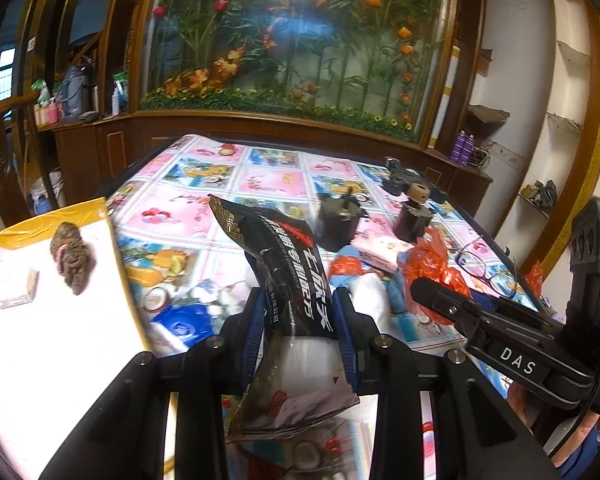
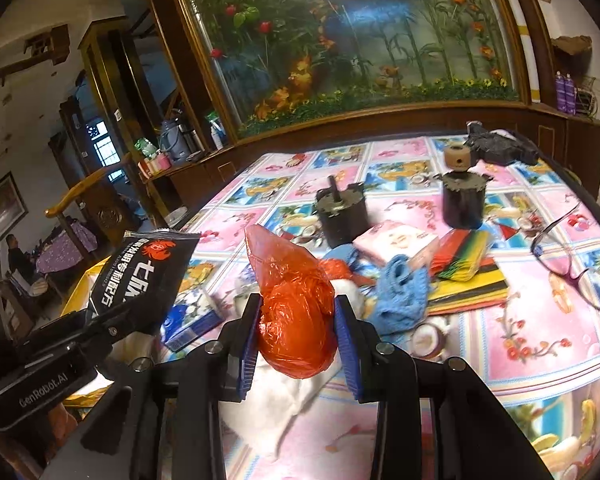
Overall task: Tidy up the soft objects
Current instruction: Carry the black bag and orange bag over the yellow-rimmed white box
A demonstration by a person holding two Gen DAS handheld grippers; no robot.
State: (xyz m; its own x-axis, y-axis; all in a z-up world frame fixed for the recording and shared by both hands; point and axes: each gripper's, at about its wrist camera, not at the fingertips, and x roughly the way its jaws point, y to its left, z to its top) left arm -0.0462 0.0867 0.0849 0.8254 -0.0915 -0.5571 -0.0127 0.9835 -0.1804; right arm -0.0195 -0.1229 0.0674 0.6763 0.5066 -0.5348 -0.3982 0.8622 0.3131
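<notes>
Left claw [image 1: 300, 336]: its blue-padded jaws are clamped on a black foil snack pouch with white and red lettering [image 1: 288, 276]. The pouch is held clear of the tabletop [image 1: 260, 184], its top corner rising up and to the left of the claw and its silver lower end hanging below the jaws.

Far left of this claw lies a white tray with a yellow rim [image 1: 52, 320]. A brown knitted bundle [image 1: 71, 258] and a small white block [image 1: 31, 284] rest in it, apart from each other.

Ahead of the claw, on the floral plastic cover, stand two dark cylindrical parts [image 1: 338, 220], well apart from the pouch.

Right claw [image 2: 296, 336]: its jaws are clamped on a crumpled orange plastic bag [image 2: 296, 304], whose pointed end juts forward and up beyond the pads.

Just right of this claw a light blue knitted cloth [image 2: 402, 292] lies on the tabletop, touching a stack of striped coloured sheets [image 2: 468, 276]. A pink tissue pack [image 2: 396, 244] lies beyond the cloth. A pair of purple-framed glasses [image 2: 572, 256] sits far right.
</notes>
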